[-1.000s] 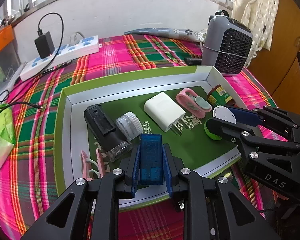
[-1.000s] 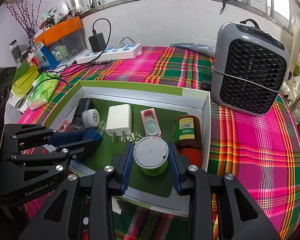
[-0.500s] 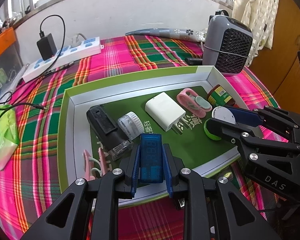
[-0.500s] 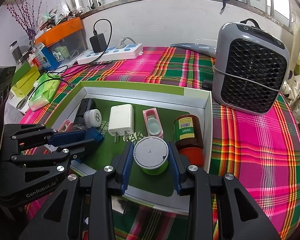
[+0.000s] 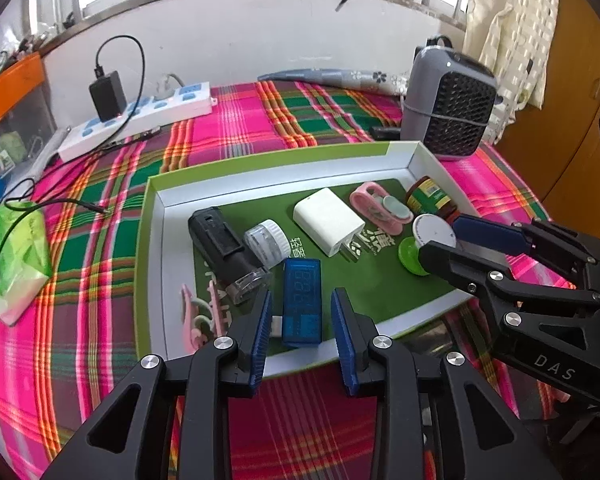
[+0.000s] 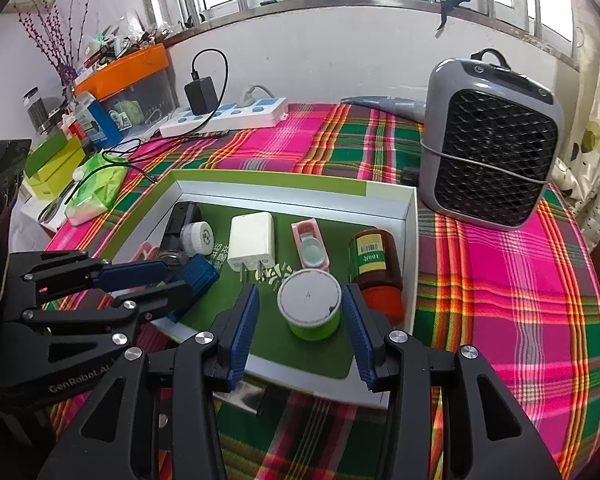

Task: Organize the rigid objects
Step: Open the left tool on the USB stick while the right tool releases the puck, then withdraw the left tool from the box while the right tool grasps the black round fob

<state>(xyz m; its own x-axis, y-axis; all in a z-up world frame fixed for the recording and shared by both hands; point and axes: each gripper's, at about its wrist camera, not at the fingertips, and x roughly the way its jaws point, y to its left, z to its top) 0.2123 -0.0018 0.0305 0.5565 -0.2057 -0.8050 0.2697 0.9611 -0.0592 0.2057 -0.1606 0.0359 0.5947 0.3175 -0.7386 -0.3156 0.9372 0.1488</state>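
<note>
Grey fan heater (image 6: 494,140), far beyond right jaws. Green-rimmed tray (image 5: 260,162) beneath both grippers. Left gripper (image 5: 301,330), marked "GenRobot.AI": jaws parted around blue USB tester (image 5: 302,302). Right gripper (image 6: 300,330), marked "DAS": jaws parted around green tub (image 6: 310,306); brown jar (image 6: 374,266) just right.

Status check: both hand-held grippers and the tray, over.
Left hand-held gripper open around blue USB tester. Right hand-held gripper open around green tub. Both items down in tray. Brown bottle close beside tub.
</note>
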